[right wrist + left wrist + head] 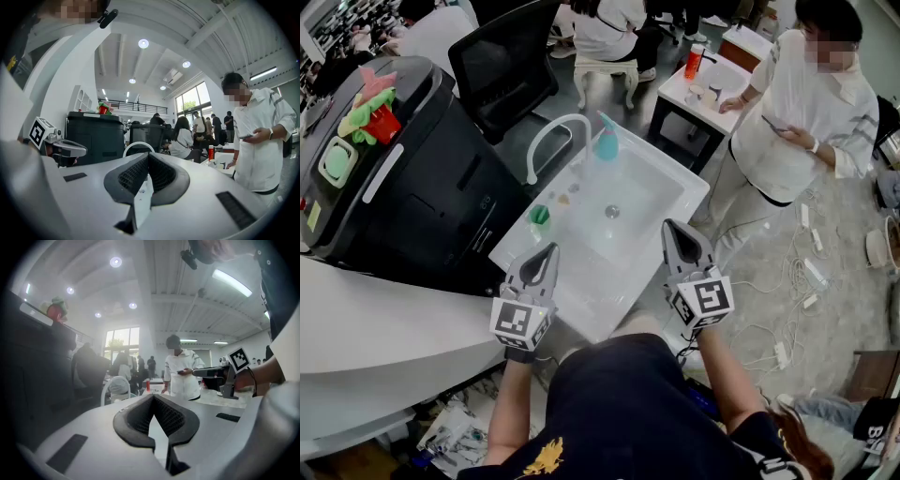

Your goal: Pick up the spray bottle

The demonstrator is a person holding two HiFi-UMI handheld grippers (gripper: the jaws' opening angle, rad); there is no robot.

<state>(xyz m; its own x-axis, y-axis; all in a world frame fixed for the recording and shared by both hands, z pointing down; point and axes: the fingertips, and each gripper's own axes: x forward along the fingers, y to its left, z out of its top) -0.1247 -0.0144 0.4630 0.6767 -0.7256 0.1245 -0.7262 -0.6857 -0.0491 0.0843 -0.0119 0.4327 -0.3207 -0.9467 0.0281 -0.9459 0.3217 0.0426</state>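
Teal spray bottle – well beyond both tongs

the person wears a dark navy top with short sleeves and a yellow emblem low on the front. the left gripper and the right gripper are smooth light-grey shells tapering to a beak, lined with black ribbed pads. each carries a cube printed with black-and-white square markers at its rear

Bright ceiling lamps, glaring window, hazy left gripper view, fisheye-warped dark corners.
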